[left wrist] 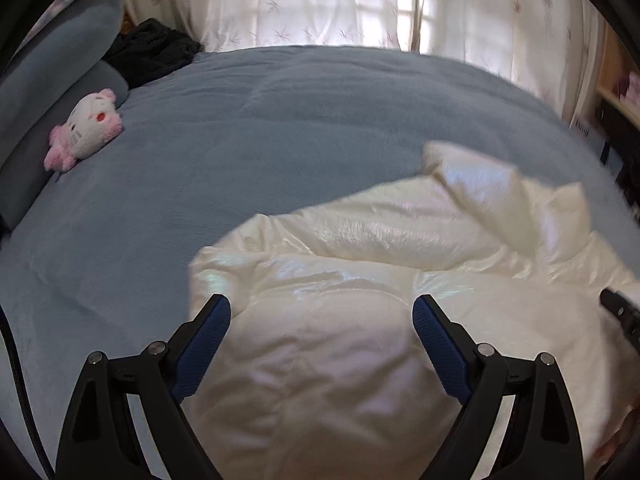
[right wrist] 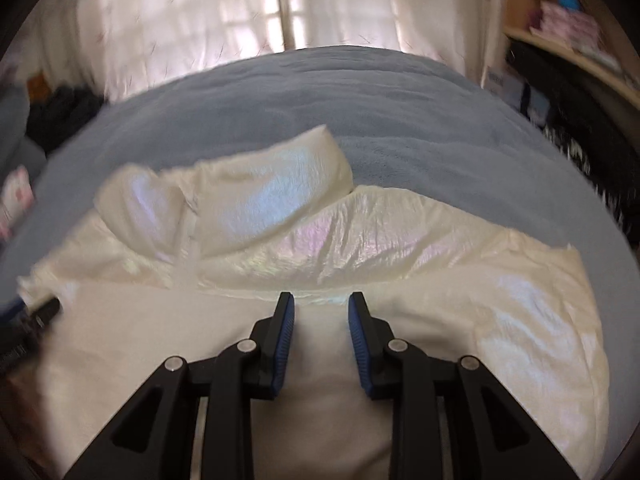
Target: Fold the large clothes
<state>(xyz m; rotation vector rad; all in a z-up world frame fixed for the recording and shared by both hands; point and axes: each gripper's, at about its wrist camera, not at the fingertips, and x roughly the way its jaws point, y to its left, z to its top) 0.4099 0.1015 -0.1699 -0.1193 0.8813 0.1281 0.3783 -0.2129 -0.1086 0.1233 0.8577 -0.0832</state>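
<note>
One cream puffer jacket (left wrist: 360,280) lies crumpled along the near edge of the blue-covered bed (left wrist: 240,140). To fold it well, spread it flat before gripping a hem. Left gripper (left wrist: 322,308) gapes wide and empty over it; right gripper (right wrist: 321,304) stands narrowly parted, holding nothing.

We find the cream jacket (left wrist: 360,280) cut off by the left-wrist view's lower edge. Shelf items (right wrist: 568,24) at right blur beyond naming; we cannot identify the dark heap (left wrist: 152,48) behind the bed (left wrist: 200,140).
</note>
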